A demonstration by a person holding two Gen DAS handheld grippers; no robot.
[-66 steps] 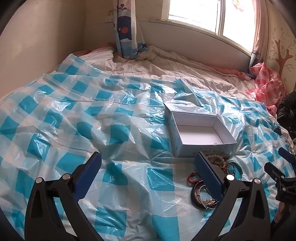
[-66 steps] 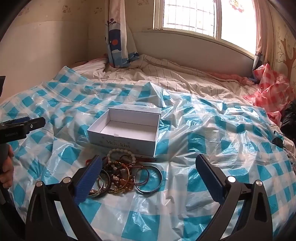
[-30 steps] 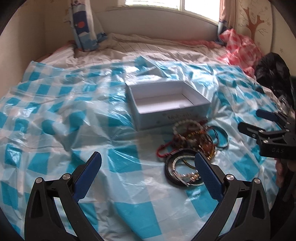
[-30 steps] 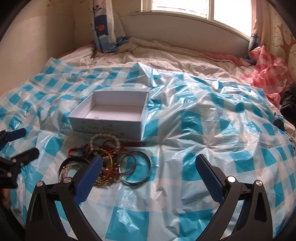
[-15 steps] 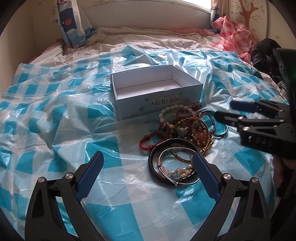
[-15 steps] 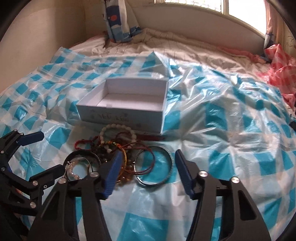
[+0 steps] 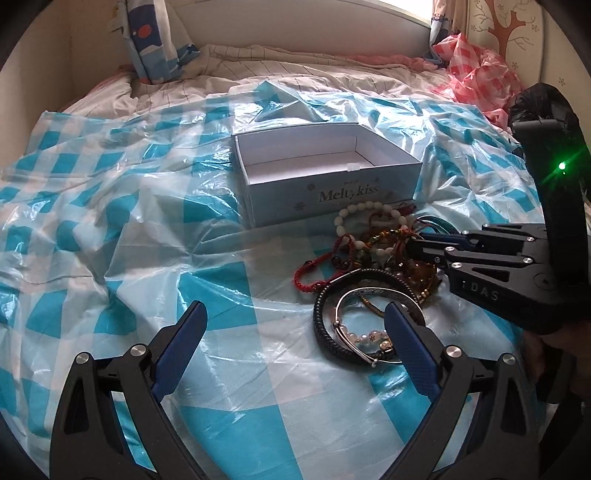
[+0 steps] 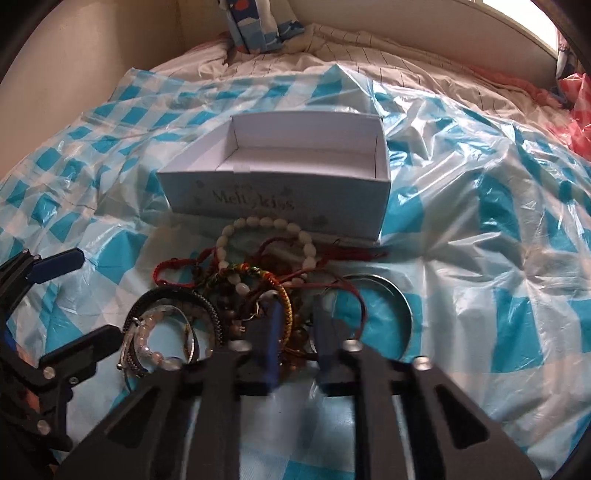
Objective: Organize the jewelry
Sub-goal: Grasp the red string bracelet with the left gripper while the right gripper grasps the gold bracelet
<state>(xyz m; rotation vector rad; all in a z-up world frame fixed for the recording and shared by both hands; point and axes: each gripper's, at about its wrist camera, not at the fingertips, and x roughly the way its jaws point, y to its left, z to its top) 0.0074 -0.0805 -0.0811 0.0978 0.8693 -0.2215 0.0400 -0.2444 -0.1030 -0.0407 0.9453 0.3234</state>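
Nearest us, the left gripper (image 7: 293, 325) hangs low over the bed with its 2 blue-padded fingers spread wide, released, nothing between them. Its right finger overlaps the edge of a black braided bracelet (image 7: 325, 325) in the left wrist view; contact we cannot tell.

The right gripper (image 8: 295, 317) sits down in the bracelet pile (image 8: 266, 288), fingers drawn close with only a narrow gap. Strands of a multicolored woven cord (image 8: 275, 282) and a red thread loop (image 8: 360, 299) lie right at the tips; whether anything is pinched we cannot tell.

The surface is a crinkled plastic sheet (image 7: 221, 295) in blue-and-white checks, spread over the bed. The jewelry lies in 1 tangle on it: a white bead bracelet (image 8: 266, 225) at the far side, touching the box front, a silver bangle (image 8: 400, 295) on the right, a red braided cord (image 7: 314, 269) on the left.

Just beyond stands an open pale-blue box (image 7: 325, 181), lettered "Melty kiss", white inside, holding no jewelry that we can see.

Farther back: a striped beige quilt (image 7: 295, 70), a red-checked plastic bag (image 7: 476, 62) at the right, a blue patterned curtain (image 7: 147, 40) at the left, the pale wall under a window, and a tree decal (image 7: 502, 18) on the right wall.
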